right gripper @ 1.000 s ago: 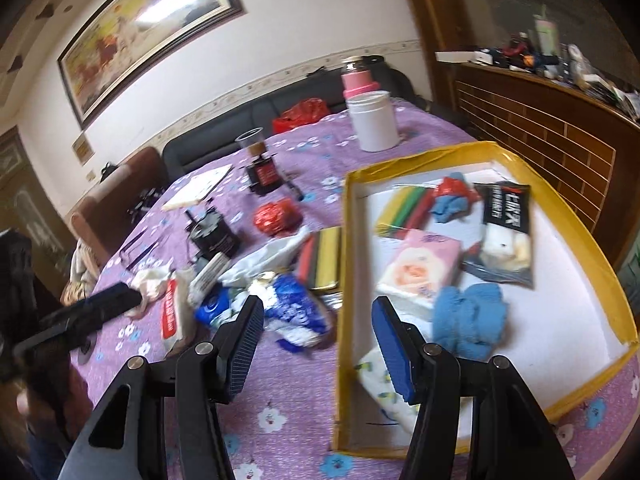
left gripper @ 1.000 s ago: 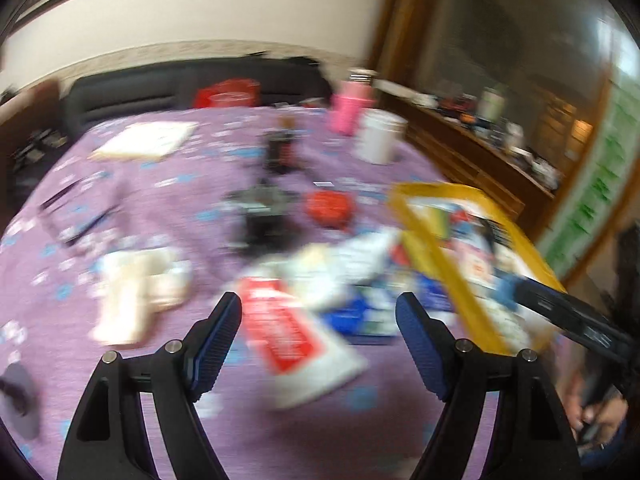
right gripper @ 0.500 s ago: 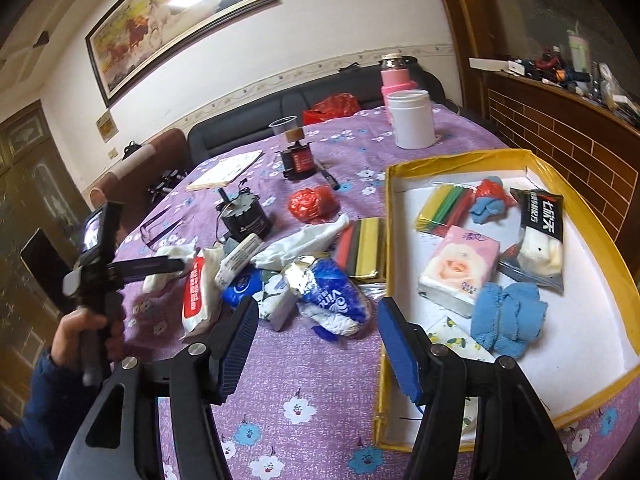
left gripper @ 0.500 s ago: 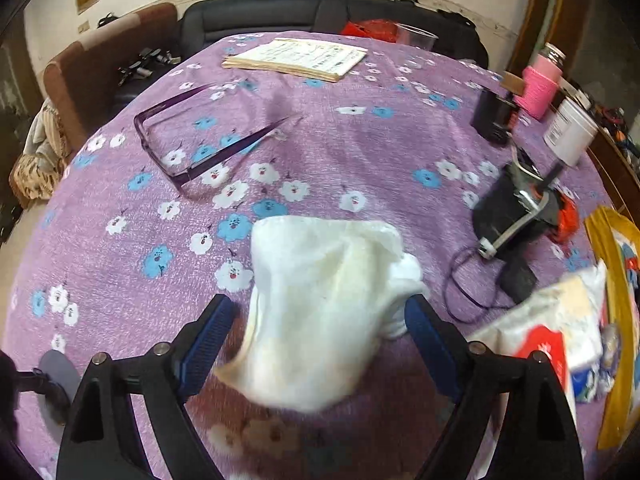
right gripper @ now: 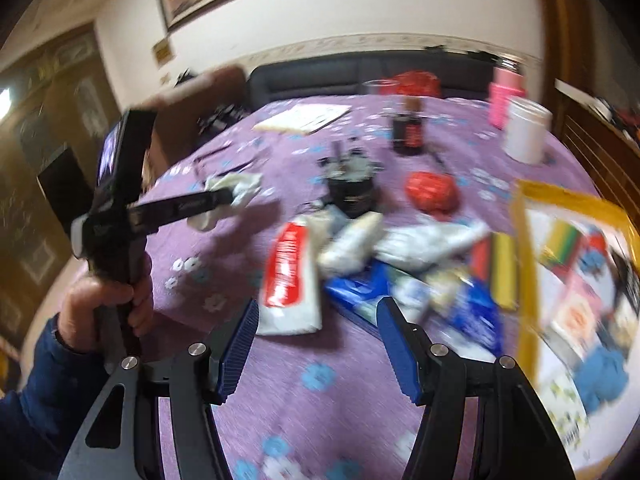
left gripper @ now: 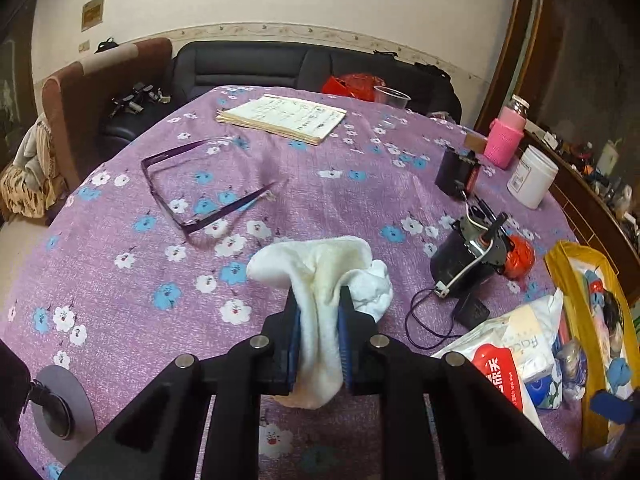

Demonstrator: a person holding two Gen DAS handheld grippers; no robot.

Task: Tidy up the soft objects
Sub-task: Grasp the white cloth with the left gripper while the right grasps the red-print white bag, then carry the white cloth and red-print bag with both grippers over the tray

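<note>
The left tongs (left gripper: 319,320) are pinching a white cloth (left gripper: 324,268) near the middle of the purple table (left gripper: 120,280). It looks light and floppy, bunching between the pads, so a grip mid-fold should hold. The right tongs (right gripper: 316,344) are spread, empty, above packets (right gripper: 290,276) beside the yellow tray (right gripper: 524,248) at the table's right edge.

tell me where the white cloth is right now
In the left wrist view the soft white cloth is pinched in the left claw over the purple flowered tablecloth, left of the black motor.
</note>
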